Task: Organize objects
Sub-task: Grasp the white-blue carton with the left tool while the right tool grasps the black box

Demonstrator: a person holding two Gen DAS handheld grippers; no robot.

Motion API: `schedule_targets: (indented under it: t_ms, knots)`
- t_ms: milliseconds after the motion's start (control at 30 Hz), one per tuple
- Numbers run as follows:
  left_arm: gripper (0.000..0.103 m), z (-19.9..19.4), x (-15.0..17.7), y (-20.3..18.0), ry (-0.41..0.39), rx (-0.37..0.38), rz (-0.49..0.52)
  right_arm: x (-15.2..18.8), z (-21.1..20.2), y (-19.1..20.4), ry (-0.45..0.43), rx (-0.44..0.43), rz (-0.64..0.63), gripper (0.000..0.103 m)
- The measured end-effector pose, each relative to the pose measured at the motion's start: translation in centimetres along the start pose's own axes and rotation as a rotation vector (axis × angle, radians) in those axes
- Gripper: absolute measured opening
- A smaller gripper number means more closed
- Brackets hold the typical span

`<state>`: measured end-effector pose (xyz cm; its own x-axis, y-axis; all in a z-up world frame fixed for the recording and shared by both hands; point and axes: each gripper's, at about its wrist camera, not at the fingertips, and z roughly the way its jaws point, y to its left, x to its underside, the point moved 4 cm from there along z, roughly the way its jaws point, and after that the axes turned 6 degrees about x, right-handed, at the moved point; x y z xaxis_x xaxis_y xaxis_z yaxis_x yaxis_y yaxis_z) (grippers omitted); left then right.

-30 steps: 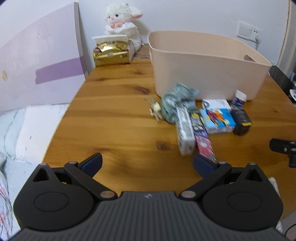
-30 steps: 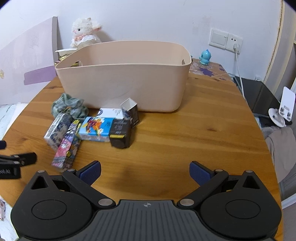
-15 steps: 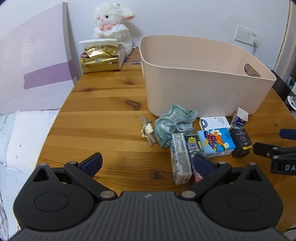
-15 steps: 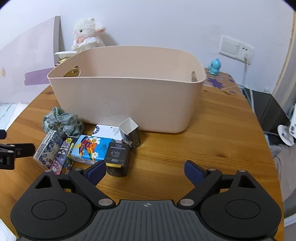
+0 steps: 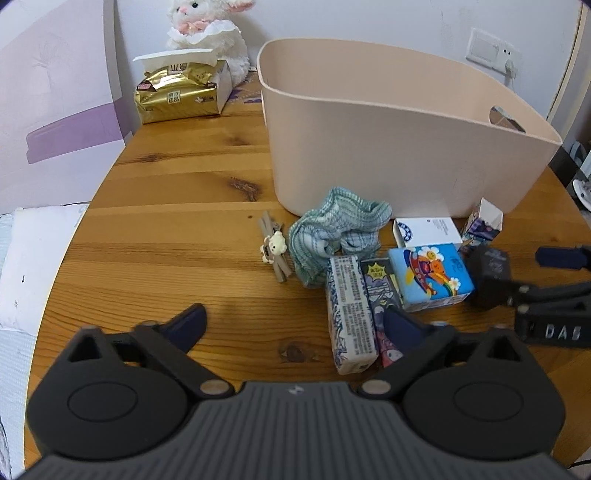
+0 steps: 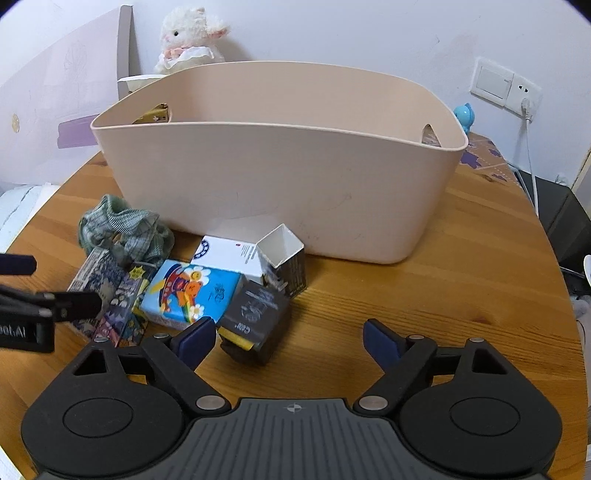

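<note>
A beige plastic bin (image 5: 399, 155) (image 6: 280, 184) stands on the wooden table (image 5: 177, 236). In front of it lie a green cloth (image 5: 338, 232) (image 6: 125, 230), a small bear hair clip (image 5: 274, 246), a white-blue packet (image 5: 349, 314), a purple packet (image 5: 380, 295), a blue cartoon tissue pack (image 5: 430, 277) (image 6: 192, 291), a white box (image 5: 426, 230) and a dark box (image 6: 255, 317). My left gripper (image 5: 295, 325) is open, its right finger over the purple packet. My right gripper (image 6: 290, 338) is open just in front of the dark box.
A gold tissue pack (image 5: 177, 96) and a white plush lamb (image 5: 208, 33) sit at the table's far left. A small open carton (image 6: 284, 258) stands by the bin. A blue figurine (image 6: 463, 116), wall sockets (image 6: 504, 86) and a cable are at the right.
Both grippers have moved forward and lower toward the pile of objects in front of the bin. Both stay open.
</note>
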<state>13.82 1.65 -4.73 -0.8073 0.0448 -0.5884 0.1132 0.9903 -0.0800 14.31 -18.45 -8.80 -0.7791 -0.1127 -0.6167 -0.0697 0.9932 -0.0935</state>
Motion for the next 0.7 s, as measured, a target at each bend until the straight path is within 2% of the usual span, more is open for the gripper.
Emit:
schedule_targets:
  t_ms: [33,167,300,367,467,533,567,600,633,667,700]
  knots:
    - [0.087,0.2,0.0,0.0,0.013,0.002,0.001,-0.1,0.0,-0.1,0.0,0.011,-0.003,0.087]
    - [0.087,0.7,0.2,0.2,0.015,0.016,-0.007,0.3,0.5,-0.3,0.028,0.037,-0.016,0.084]
    - [0.078,1.7,0.3,0.2,0.034,0.033,-0.008,0.8,1.6,-0.1,0.058,0.019,-0.014,0.08]
    - [0.078,2.0,0.4,0.1,0.039,0.039,-0.01,0.9,2.0,0.0,0.065,0.013,-0.011,0.078]
    - [0.076,2.3,0.4,0.1,0.031,0.036,-0.013,0.7,2.4,0.1,0.05,0.0,-0.006,0.078]
    - [0.07,2.4,0.3,-0.1,0.023,0.037,0.001,0.7,2.5,0.2,0.039,-0.008,-0.007,0.076]
    - [0.069,2.4,0.3,-0.2,0.019,0.039,0.007,0.7,2.5,0.3,0.029,-0.01,-0.008,0.07]
    - [0.065,2.3,0.3,-0.3,0.015,0.041,0.01,0.8,2.4,0.3,0.025,-0.017,-0.009,0.057]
    - [0.058,2.2,0.3,-0.4,0.009,0.044,0.012,0.8,2.3,0.3,0.021,-0.021,-0.008,0.05]
    - [0.054,2.2,0.4,-0.4,0.005,0.047,0.017,0.8,2.2,0.4,0.019,-0.019,-0.009,0.04]
    - [0.044,2.0,0.4,-0.5,0.003,0.052,0.022,0.9,1.9,0.2,0.02,-0.016,-0.008,0.034]
